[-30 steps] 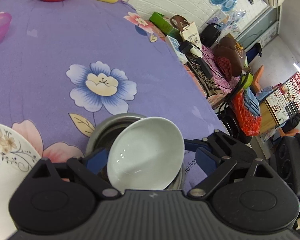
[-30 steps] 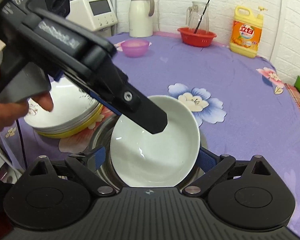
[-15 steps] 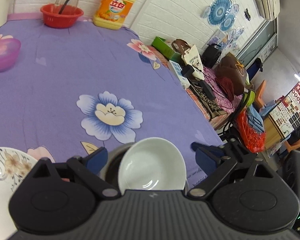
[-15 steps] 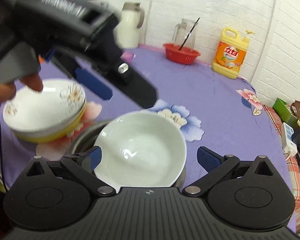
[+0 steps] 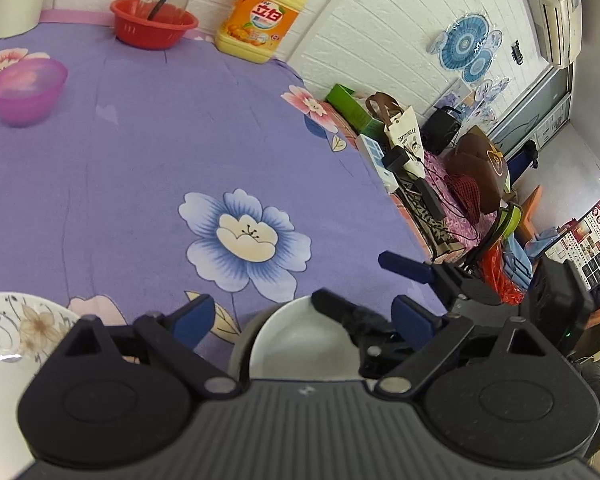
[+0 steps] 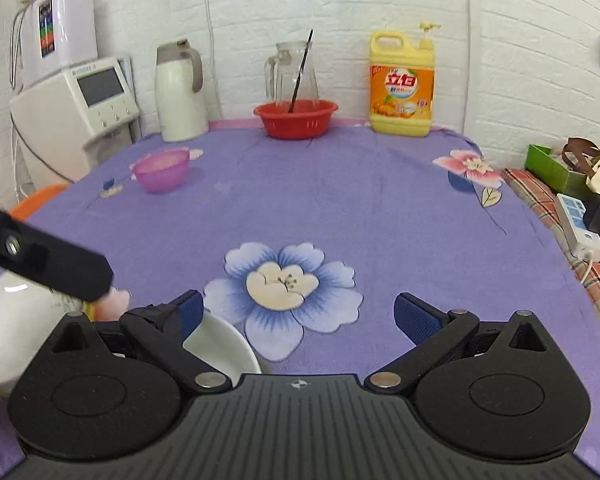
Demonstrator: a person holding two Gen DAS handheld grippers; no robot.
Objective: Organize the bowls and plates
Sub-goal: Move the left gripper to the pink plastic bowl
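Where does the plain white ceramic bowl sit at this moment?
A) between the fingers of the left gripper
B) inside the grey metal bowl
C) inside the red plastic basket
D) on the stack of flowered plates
B: the plain white ceramic bowl rests inside the grey metal bowl, whose rim shows around its left side.

This is a lived-in home, apparently a combined kitchen and dining corner. A table under a purple floral tablecloth (image 6: pixel 340 200) stands against a white brick wall (image 6: pixel 500 40). Along the tablecloth's far edge stand a white thermos jug (image 6: pixel 179 94), a red basket (image 6: pixel 295 118) before a glass pitcher (image 6: pixel 292 70), and a yellow dish-soap bottle (image 6: pixel 402 88). Beyond its left edge stands a white countertop appliance (image 6: pixel 74 108), possibly a water purifier. Off its right edge lie a power strip (image 6: pixel 578 220), bags (image 5: pixel 476 172) and household clutter, below an air conditioner (image 5: pixel 556 12) high on the wall.
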